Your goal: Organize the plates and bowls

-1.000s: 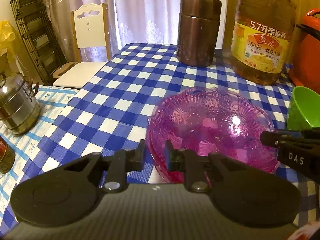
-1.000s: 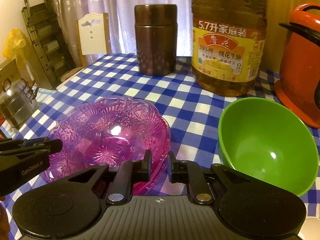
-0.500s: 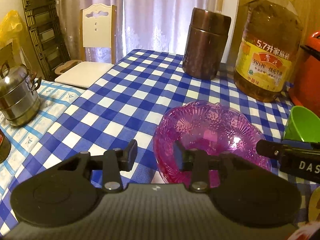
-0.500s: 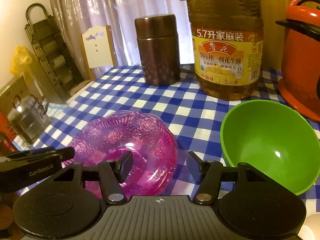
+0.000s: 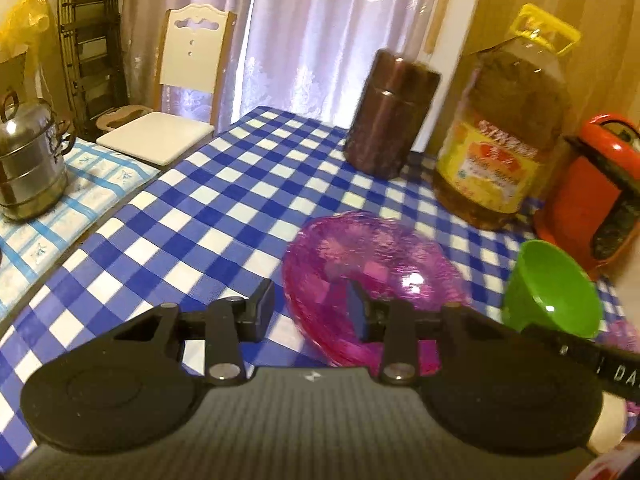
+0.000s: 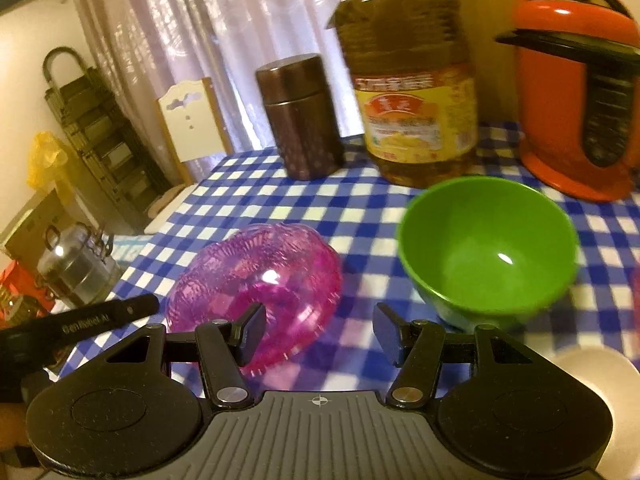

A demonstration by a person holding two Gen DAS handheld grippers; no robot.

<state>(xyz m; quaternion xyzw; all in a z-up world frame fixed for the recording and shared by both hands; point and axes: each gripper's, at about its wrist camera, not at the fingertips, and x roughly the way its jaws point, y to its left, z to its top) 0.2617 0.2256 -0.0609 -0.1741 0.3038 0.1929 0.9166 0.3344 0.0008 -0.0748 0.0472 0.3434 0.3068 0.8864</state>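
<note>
A pink cut-glass bowl [image 5: 372, 260] rests on the blue-checked table [image 5: 224, 200]; it also shows in the right wrist view [image 6: 256, 272]. A green bowl [image 6: 488, 244] stands to its right, also seen in the left wrist view [image 5: 554, 288]. My left gripper [image 5: 312, 308] is open and empty, its right finger over the pink bowl's near rim. My right gripper [image 6: 318, 332] is open and empty, raised above the table between the two bowls, near the pink bowl's right rim.
At the back of the table stand a brown canister [image 6: 300, 120], a big oil bottle [image 6: 412, 80] and an orange cooker [image 6: 580, 88]. A steel steamer pot [image 5: 28, 168] sits on a side table left. A white dish edge [image 6: 600, 384] shows at lower right.
Both grippers have opened, let go of the pink bowl's rim and pulled back and up. The pink bowl now rests on the table.
</note>
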